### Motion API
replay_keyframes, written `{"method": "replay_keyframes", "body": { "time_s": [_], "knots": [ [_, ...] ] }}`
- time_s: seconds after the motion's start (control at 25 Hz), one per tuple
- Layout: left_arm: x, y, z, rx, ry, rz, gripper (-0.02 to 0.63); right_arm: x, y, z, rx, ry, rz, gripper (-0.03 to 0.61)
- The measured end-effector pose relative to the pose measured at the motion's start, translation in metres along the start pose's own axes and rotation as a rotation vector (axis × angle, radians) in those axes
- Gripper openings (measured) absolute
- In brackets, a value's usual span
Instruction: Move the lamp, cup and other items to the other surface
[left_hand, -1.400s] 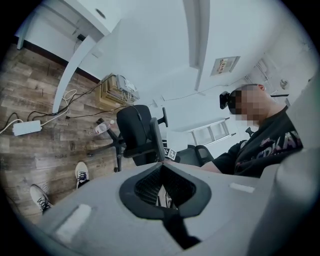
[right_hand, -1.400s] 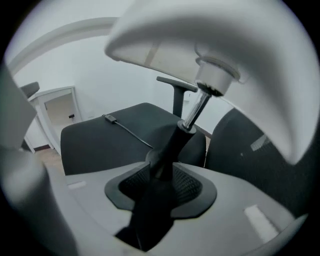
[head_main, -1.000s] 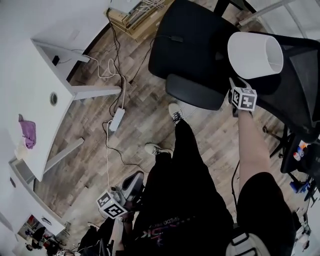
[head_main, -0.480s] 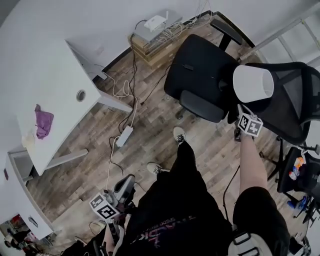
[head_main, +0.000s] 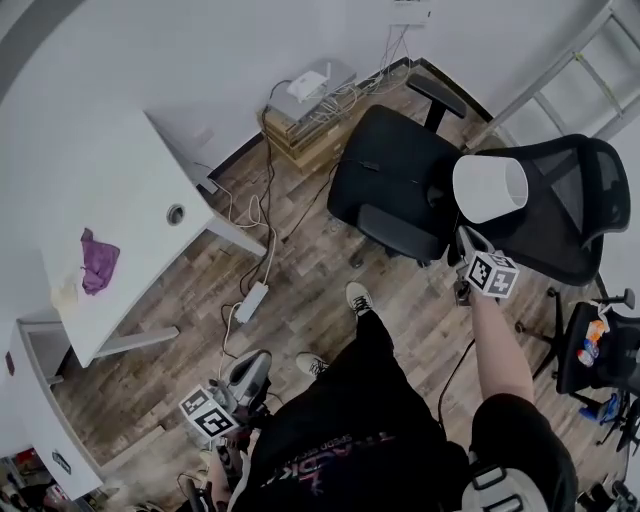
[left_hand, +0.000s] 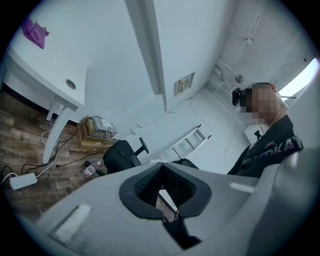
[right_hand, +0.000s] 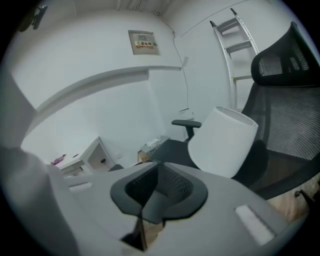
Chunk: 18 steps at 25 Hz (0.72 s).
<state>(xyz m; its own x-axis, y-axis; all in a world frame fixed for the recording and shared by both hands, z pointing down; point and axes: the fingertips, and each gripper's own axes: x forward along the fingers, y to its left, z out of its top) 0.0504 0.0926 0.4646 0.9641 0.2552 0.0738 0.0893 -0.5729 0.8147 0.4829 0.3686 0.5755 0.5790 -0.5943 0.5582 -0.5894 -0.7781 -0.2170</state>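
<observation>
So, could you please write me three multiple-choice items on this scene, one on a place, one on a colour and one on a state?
1. Where does the purple cloth lie?
A) on the white desk
B) in a basket
C) on a sofa

2. What colour is the lamp's shade?
A) black
B) white
C) purple

3. What is the state of the right gripper?
A) open and empty
B) shut on the lamp
C) shut on a cup

Answers:
1 A: the head view shows the cloth on the desk top at the left.
2 B: the shade is white in the head view and the right gripper view.
3 B: its fingers have just been closing and clamp a pale part of the lamp, whose shade rises right beyond them.
</observation>
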Motion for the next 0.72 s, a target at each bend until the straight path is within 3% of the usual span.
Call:
{"method": "replay_keyframes", "body": {
  "time_s": [0.24,0.36,0.48,0.6,0.72],
  "knots": [
    [0.007,-0.006,-0.005,0.004,-0.024,0.004,0.000,-0.010,0.148,-0.023,0.001,0.097,0.393,0.025],
    [-0.010,-0.009,0.006,0.020,-0.077,0.016,0.002,-0.024,0.276,-0.043,-0.033,0.180,0.694,0.012],
    [-0.043,-0.011,0.019,0.044,-0.142,0.019,0.021,-0.074,0.414,-0.067,-0.052,0.333,1.063,0.006],
    [-0.079,-0.013,0.023,0.056,-0.210,0.028,0.020,-0.144,0.509,-0.086,-0.181,0.446,1.379,0.005],
    [-0.111,-0.015,0.019,0.052,-0.279,0.059,0.020,-0.197,0.563,-0.099,-0.373,0.439,1.562,0.006]
  ]
}}
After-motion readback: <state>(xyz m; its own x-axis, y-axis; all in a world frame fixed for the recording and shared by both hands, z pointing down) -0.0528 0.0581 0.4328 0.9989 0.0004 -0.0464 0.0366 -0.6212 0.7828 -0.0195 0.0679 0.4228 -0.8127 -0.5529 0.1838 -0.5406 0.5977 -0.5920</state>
